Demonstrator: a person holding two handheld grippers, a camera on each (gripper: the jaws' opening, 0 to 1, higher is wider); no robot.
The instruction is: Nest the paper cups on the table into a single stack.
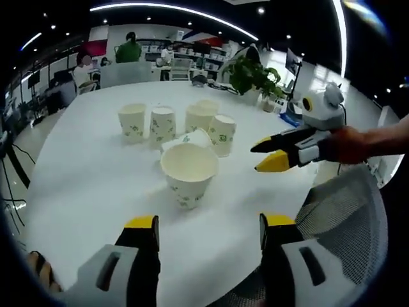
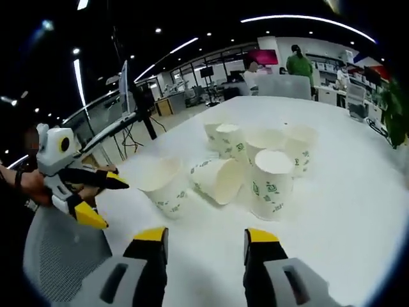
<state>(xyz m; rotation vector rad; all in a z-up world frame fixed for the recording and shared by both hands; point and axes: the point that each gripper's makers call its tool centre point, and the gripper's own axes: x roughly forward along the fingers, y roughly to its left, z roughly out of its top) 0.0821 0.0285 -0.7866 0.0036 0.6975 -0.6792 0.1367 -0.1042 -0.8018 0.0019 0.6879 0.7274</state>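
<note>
- On the white table point(image 1: 96, 192), paper cups point(image 1: 172, 125) cluster near the middle, well apart from every edge; bare tabletop surrounds them.
- Nearest cup point(image 1: 190, 173) stands upright and open-mouthed; a tipped cup point(image 2: 220, 179) lies on its side just beside it.
- Left gripper point(image 1: 209, 231): jaws spread wide, holding nothing, above bare table in front of the nearest cup.
- Right gripper point(image 2: 206, 244): jaws apart, empty, near the table edge, beside a mesh chair point(image 1: 345, 211).
</note>
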